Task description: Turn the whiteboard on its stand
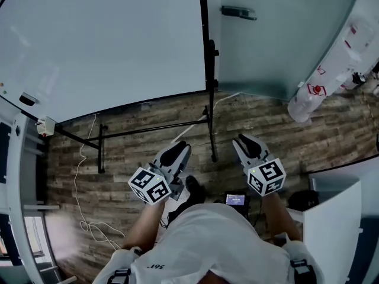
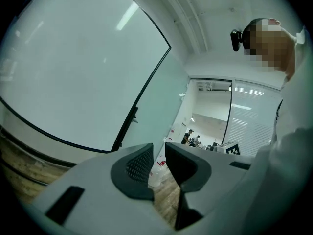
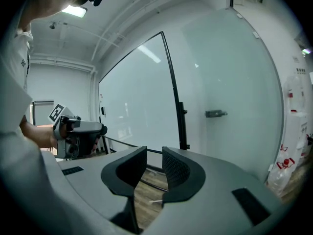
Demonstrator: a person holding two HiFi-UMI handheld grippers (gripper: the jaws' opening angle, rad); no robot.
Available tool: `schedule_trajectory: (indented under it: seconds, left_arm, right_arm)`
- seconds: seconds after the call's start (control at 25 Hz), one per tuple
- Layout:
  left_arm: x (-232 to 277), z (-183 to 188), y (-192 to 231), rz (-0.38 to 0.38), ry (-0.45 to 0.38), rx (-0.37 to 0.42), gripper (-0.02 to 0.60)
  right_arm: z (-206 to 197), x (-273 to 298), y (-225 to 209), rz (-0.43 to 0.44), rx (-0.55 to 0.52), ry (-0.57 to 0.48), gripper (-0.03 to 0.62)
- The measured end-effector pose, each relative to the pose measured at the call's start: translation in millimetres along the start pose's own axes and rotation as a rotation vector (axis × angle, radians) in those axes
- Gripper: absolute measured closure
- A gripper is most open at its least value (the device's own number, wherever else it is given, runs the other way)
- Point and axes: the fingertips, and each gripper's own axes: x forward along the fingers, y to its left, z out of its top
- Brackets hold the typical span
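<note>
Whiteboard (image 1: 100,40): large, pale, black-edged. It is seen ahead of the person and to the left, carried on a black stand (image 1: 210,99) whose foot rails lie on the wooden floor (image 1: 142,152). A wall (image 1: 278,34) is seen just behind it.

Handling, as judged:
- The panel is taken to be stiff, broad and fairly heavy, so some swing is to be expected once it is set turning.
- The writing face looks smooth and glossy, and little purchase is expected there.
- Hold is better taken on the thin black frame, at the lower edge or near the right-hand upright. A narrow rim there could be pinched and a push carried without marking the surface.
- Whether the board pivots on the uprights cannot be told from these views.

Left gripper (image 1: 177,149): held low before the torso, pointed forward at the stand's base, well apart from the board. Its jaws are parted by a narrow gap with only floor seen between them.

Right gripper (image 1: 249,142): held level with the left, just right of the upright. Its jaws are likewise slightly parted and nothing is gripped.

Both forearms are extended forward and the elbows kept close.
</note>
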Motion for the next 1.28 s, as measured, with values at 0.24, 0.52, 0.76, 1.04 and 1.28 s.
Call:
schedule_trajectory:
  seconds: [0.24, 0.52, 0.76, 1.04, 1.28]
  left_arm:
    - [16.7, 32.6, 56.8, -0.021, 0.002, 0.021, 0.505]
    - [24.5, 59.1, 108.8, -0.051, -0.002, 0.047, 0.505]
    - [27.7, 74.1, 137.3, -0.053, -0.017, 0.049, 0.505]
    - [45.1, 83.9, 158.1, -0.020, -0.019, 0.089, 0.503]
    - [77.2, 92.7, 164.1, 0.036, -0.048, 0.145, 0.503]
  right_arm:
    - [24.2, 57.5, -9.9, -0.035, -0.009, -0.003, 0.494]
    - [52.4, 111.2, -15.4, -0.067, -0.055, 0.001, 0.486]
    - [76.3, 137.4, -26.0, -0.076, -0.110, -0.004, 0.474]
    - [93.7, 170.3, -52.8, -0.037, -0.155, -0.020, 0.443]
    - [114.4, 193.1, -89.9, 0.037, -0.185, -0.044, 0.401]
